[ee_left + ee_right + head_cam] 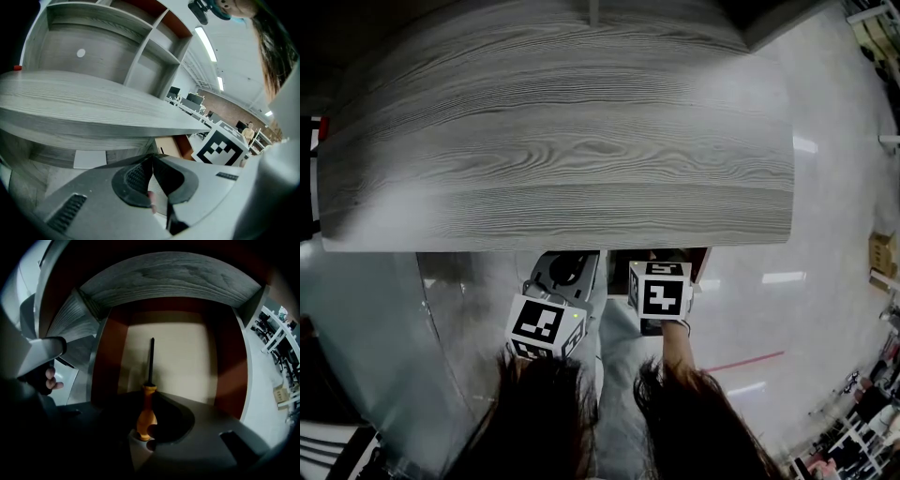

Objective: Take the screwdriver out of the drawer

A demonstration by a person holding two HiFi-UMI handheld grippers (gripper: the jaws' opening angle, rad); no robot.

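Clamping the orange handle of the screwdriver [146, 416], the right gripper [149, 397] aims its dark shaft down the middle of the open drawer [187, 362] toward its back edge, beneath the grey desk [562, 141], while the left gripper [152, 159] sits pinched closed, empty

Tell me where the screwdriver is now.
In the right gripper view, the orange-handled screwdriver sits centre frame, its handle clamped in the right gripper, its shaft pointing into the open drawer under the grey desktop.
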